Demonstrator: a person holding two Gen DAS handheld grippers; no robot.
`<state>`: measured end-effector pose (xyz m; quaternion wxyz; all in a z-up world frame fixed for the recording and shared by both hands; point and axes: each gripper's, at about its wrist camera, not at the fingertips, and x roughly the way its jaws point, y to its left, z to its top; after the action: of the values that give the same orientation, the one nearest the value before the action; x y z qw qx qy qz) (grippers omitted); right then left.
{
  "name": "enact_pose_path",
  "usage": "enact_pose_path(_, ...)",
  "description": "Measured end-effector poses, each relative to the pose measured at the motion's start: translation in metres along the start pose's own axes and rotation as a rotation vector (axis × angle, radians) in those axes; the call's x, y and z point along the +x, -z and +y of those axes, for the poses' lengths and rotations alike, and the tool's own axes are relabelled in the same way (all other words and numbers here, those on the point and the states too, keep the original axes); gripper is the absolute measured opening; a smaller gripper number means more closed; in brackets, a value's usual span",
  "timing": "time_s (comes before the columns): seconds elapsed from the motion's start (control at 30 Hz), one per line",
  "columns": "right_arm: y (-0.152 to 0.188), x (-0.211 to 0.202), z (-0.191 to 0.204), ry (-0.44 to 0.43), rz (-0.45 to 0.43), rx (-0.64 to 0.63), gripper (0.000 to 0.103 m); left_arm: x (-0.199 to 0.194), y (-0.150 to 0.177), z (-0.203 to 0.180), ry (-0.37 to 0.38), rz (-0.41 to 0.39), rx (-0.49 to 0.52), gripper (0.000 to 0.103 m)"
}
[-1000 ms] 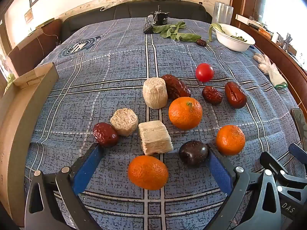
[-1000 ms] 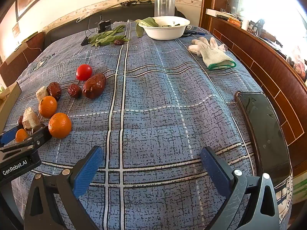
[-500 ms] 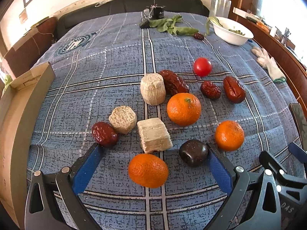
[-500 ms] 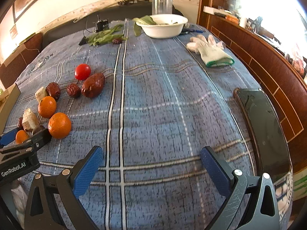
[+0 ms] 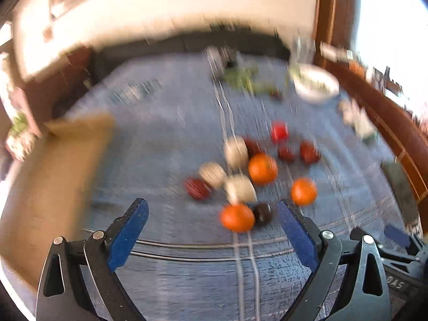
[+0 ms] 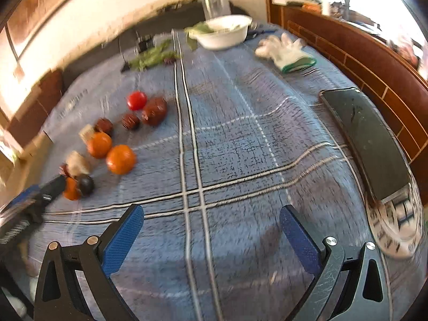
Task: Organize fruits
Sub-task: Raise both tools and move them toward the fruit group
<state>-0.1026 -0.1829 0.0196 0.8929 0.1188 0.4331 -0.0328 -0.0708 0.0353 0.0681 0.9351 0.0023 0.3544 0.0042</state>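
Observation:
A cluster of fruit lies on the blue checked cloth point(image 5: 174, 139): an orange mandarin point(image 5: 237, 217), a dark plum point(image 5: 262, 213), two more mandarins point(image 5: 262, 168) point(image 5: 303, 190), red dates point(image 5: 198, 188), a red tomato point(image 5: 279, 131) and beige blocks point(image 5: 240, 188). The left wrist view is motion-blurred. My left gripper point(image 5: 212, 235) is open and empty, with the near mandarin and plum just ahead of its fingertips. My right gripper point(image 6: 211, 230) is open and empty over bare cloth; the fruit cluster point(image 6: 121, 159) lies to its left.
A cardboard box point(image 5: 45, 187) stands at the left. A white bowl point(image 6: 223, 30), green leaves point(image 6: 152, 54) and a white glove point(image 6: 286, 50) lie at the back. A dark tray point(image 6: 366, 139) sits at the right edge by the wooden ledge.
Both grippers have pulled back and lifted fast, blurring the left view. The fruit now sits farther ahead of the left gripper. Nothing was picked up; both stay open.

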Motion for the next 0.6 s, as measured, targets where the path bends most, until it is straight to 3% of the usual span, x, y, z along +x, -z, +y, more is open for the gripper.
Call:
enact_pose_path(0.1,0.004,-0.025,0.007,0.015,-0.103,0.001,0.103,-0.053,0.003,0.010,-0.116,-0.199,-0.013,0.097)
enact_pose_path(0.2,0.008,-0.055,0.015,0.014,-0.248,0.004,0.103,-0.086,0.001,0.020,-0.191,-0.309,-0.029,0.103)
enact_pose_path(0.3,0.009,-0.075,0.022,-0.014,-0.345,0.009,0.103,-0.099,0.003,0.026,-0.183,-0.334,-0.040,0.103)
enact_pose_path(0.37,0.012,-0.079,0.025,-0.037,-0.364,0.008,0.103,-0.103,0.005,0.032,-0.154,-0.330,-0.054,0.103)
enact_pose_path(0.6,0.020,-0.064,0.036,-0.029,-0.308,-0.019,0.103,-0.102,0.022,0.032,-0.172,-0.300,-0.032,0.103)
